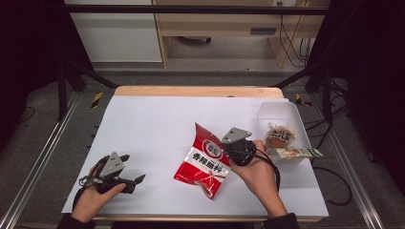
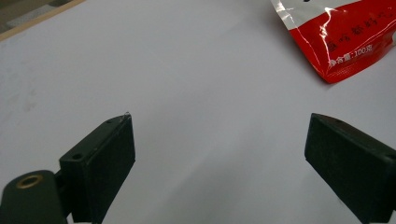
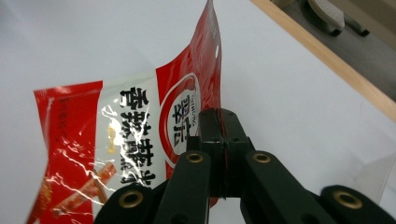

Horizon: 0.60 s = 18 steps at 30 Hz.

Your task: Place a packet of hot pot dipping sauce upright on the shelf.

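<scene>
A red and white snack bag (image 1: 204, 160) with black characters hangs tilted over the middle of the white table. My right gripper (image 1: 228, 147) is shut on the bag's right edge, and in the right gripper view its black jaws pinch the red foil (image 3: 196, 93) at the gripper tip (image 3: 223, 126). My left gripper (image 1: 133, 169) rests at the table's front left with its jaws wide apart and nothing between them. In the left gripper view the gripper (image 2: 219, 140) faces bare white table, and the bag's lower corner (image 2: 345, 42) lies at the top right.
A clear plastic tray (image 1: 274, 110) stands at the right edge of the table and holds a wrapped bun (image 1: 279, 135) and a flat wrapped snack (image 1: 298, 153). The white sheet (image 1: 153, 124) covers the table; a wooden edge (image 1: 198, 90) runs along its far side.
</scene>
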{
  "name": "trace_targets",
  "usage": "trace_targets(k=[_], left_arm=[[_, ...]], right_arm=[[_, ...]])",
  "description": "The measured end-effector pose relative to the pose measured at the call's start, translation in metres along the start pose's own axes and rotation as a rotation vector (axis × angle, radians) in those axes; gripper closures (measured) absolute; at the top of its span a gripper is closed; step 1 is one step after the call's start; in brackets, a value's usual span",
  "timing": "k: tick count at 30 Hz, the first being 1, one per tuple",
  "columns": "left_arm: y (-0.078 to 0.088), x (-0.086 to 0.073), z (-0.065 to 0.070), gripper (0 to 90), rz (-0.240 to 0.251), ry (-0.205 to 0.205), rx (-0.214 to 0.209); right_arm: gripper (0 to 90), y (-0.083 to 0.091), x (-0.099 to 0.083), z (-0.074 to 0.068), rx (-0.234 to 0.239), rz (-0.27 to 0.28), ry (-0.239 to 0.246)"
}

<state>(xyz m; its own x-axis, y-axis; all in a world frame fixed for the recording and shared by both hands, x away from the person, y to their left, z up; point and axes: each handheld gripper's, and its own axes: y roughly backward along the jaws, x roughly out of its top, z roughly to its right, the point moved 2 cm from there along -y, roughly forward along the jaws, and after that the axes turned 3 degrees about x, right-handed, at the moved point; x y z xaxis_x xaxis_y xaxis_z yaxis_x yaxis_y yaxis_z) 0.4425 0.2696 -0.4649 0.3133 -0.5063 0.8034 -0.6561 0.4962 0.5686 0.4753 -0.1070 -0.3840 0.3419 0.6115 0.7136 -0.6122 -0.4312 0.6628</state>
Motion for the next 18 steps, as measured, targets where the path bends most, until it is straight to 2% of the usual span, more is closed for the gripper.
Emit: trace_targets(k=[8,18], left_arm=[[0.001,0.0,0.0,9.4,-0.016,0.006,-0.014],[0.003,0.0,0.0,9.1,-0.018,0.01,-0.018]], right_arm=[[90.0,0.003,0.03,-0.009,0.046,-0.003,0.111],[90.0,0.013,0.06,-0.011,0.079,0.037,0.173]])
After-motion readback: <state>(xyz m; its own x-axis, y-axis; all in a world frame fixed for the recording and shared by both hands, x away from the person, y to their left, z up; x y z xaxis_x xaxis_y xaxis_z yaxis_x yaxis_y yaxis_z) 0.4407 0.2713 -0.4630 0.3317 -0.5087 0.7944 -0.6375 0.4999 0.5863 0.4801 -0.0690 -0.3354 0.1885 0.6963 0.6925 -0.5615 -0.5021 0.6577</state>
